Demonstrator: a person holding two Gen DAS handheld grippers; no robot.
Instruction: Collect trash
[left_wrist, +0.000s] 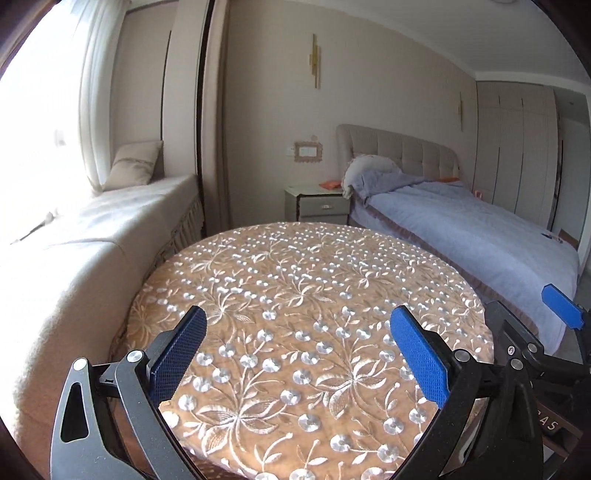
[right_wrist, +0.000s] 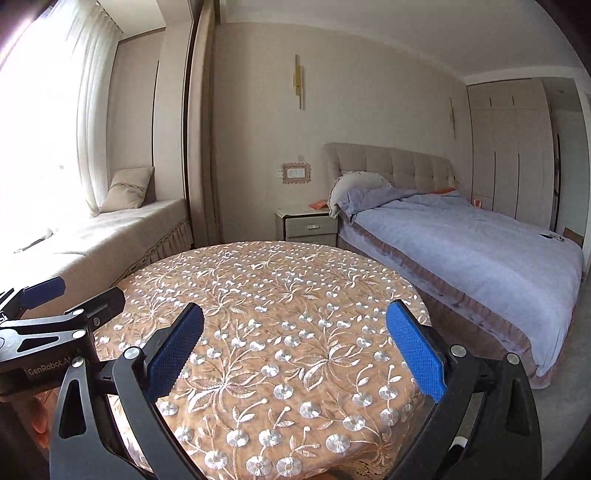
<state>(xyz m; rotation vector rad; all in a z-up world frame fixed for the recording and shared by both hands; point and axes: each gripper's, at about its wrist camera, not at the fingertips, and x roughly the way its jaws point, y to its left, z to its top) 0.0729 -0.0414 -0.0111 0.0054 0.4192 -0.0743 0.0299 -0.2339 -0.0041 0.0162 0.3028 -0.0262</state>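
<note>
My left gripper (left_wrist: 297, 321) is open and empty, its blue pads spread wide above a round table (left_wrist: 306, 288) covered in a tan cloth with white embroidered flowers. My right gripper (right_wrist: 295, 319) is also open and empty above the same table (right_wrist: 280, 295). The right gripper shows at the right edge of the left wrist view (left_wrist: 561, 306); the left gripper shows at the left edge of the right wrist view (right_wrist: 48, 288). No trash shows on the tablecloth. An orange item (left_wrist: 330, 183) lies on the nightstand; I cannot tell what it is.
A bed with a blue quilt (left_wrist: 480, 232) stands to the right of the table. A grey nightstand (left_wrist: 317, 206) sits by the headboard. A cushioned window seat (left_wrist: 92, 236) with a pillow runs along the left. Wardrobe doors (left_wrist: 517, 147) line the far right wall.
</note>
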